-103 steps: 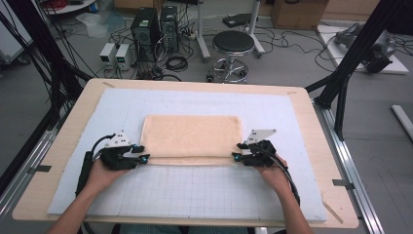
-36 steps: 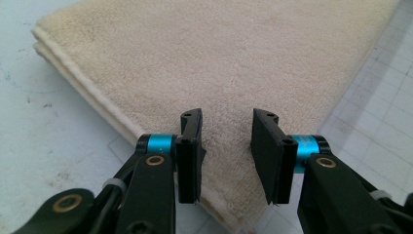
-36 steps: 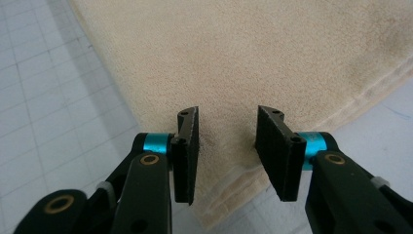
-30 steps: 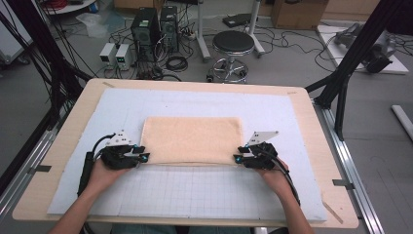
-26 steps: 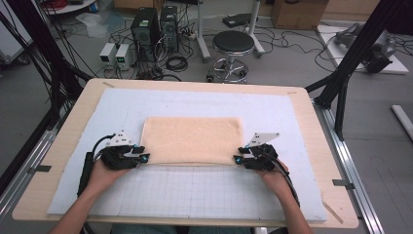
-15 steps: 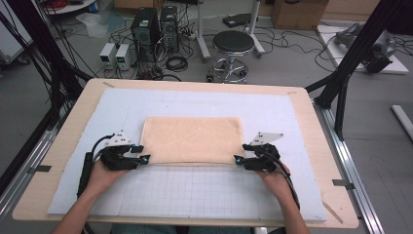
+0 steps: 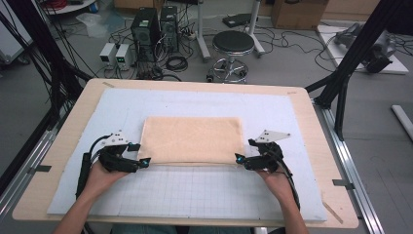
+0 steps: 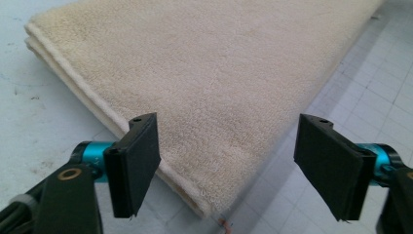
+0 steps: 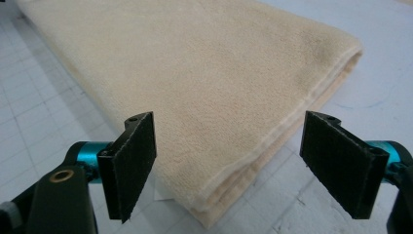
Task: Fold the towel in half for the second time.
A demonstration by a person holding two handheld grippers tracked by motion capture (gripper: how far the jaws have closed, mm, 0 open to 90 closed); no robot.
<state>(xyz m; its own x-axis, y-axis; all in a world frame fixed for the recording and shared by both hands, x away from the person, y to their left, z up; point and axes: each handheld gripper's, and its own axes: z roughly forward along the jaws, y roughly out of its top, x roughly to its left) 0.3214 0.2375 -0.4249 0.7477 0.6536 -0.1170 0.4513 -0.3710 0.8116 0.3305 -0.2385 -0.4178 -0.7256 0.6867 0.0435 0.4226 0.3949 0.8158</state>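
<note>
both grippers, left [image 7: 141, 154] and right [image 7: 242, 151], just spread, seemingly clear of folded towel [image 7: 192, 139]

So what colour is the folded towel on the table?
The towel is a plain pale cream-beige with no pattern; the left gripper view shows it best.

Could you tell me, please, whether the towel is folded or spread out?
Folded. The towel shows stacked layers along its edge in both gripper views, and lies as a compact rectangle on the mat.
</note>
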